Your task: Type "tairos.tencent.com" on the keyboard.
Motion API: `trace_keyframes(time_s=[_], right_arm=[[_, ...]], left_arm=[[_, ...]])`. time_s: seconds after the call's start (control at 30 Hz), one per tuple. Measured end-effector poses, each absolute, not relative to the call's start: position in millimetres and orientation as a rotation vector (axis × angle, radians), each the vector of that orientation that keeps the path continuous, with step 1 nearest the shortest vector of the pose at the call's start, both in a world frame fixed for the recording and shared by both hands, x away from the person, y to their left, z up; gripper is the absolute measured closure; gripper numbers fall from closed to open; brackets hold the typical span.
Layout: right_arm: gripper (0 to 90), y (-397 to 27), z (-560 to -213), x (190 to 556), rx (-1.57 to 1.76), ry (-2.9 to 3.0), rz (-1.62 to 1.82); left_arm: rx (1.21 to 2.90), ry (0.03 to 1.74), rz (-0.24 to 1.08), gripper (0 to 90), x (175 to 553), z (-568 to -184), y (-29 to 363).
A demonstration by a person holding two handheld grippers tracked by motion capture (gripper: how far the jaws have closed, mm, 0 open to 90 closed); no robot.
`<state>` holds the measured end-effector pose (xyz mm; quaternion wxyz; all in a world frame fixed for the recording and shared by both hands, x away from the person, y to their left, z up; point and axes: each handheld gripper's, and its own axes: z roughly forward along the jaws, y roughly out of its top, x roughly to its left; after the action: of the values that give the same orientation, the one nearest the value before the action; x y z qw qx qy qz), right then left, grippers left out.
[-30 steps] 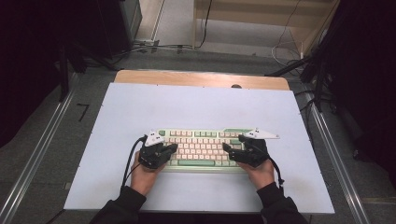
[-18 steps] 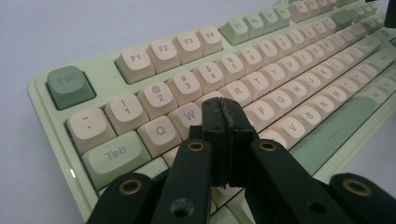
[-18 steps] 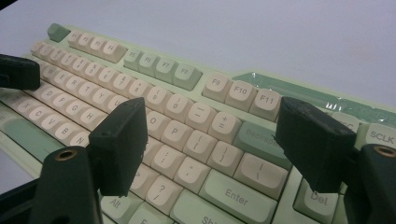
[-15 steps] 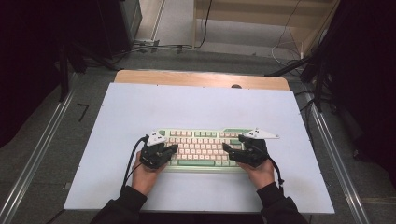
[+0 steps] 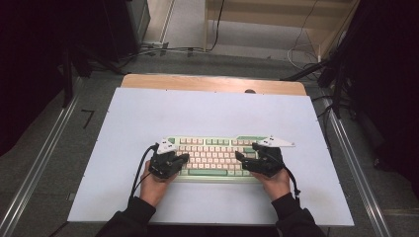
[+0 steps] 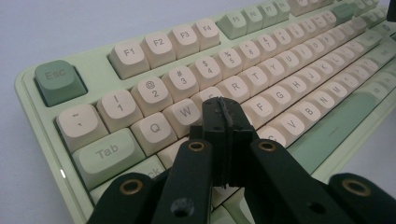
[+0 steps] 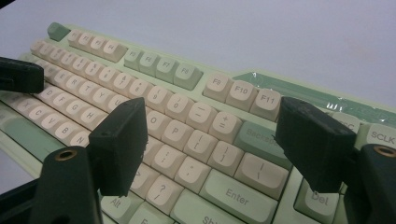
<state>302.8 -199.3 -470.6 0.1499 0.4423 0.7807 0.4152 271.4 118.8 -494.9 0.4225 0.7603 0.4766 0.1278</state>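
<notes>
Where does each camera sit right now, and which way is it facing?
High view: above the near table edge, looking forward and down on the keyboard; both forearms, the left gripper and the right gripper show.
Left gripper view: rides that gripper, fingers shut, facing the Q, W keys.
Right gripper view: rides that gripper, fingers open, facing the Enter side.
All three share the keyboard; the right gripper view also catches the left gripper's tip at its left edge.

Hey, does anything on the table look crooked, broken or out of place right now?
Nothing stands out. The keyboard lies square on the white table, and the keys in view are all seated. The left gripper, shut, and the right gripper, open, sit over its ends.
</notes>
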Motion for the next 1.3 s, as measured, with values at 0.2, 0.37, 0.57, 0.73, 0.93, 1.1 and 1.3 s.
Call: trace_keyframes(time_s=[0.2,0.37,0.57,0.73,0.93,1.1,1.3], right_arm=[[23.7,-200.6,-469.8,302.7,1.273,2.237,1.197],[23.7,-202.0,-469.7,303.0,1.273,2.236,1.199],[23.8,-201.7,-469.2,302.2,1.271,2.237,1.199],[25.3,-200.8,-468.9,301.1,1.27,2.248,1.204],[29.8,-200.1,-467.1,298.0,1.25,2.252,1.213],[32.6,-199.8,-467.1,296.8,1.246,2.258,1.217],[35.4,-198.9,-467.2,294.4,1.233,2.264,1.217]], left_arm=[[1.817,1.163,0.362,65.4,265.8,-486.0,122.5],[1.775,1.172,0.471,40.3,261.1,-479.8,123.7],[1.779,1.192,0.484,32.9,261.5,-480.1,123.9],[1.777,1.2,0.489,32.8,261.8,-480.0,125.3],[1.783,1.214,0.492,32.8,262.2,-480.5,126.5],[1.782,1.217,0.496,31.7,262.0,-480.3,126.7],[1.774,1.222,0.498,31.6,261.8,-479.8,127.4]])
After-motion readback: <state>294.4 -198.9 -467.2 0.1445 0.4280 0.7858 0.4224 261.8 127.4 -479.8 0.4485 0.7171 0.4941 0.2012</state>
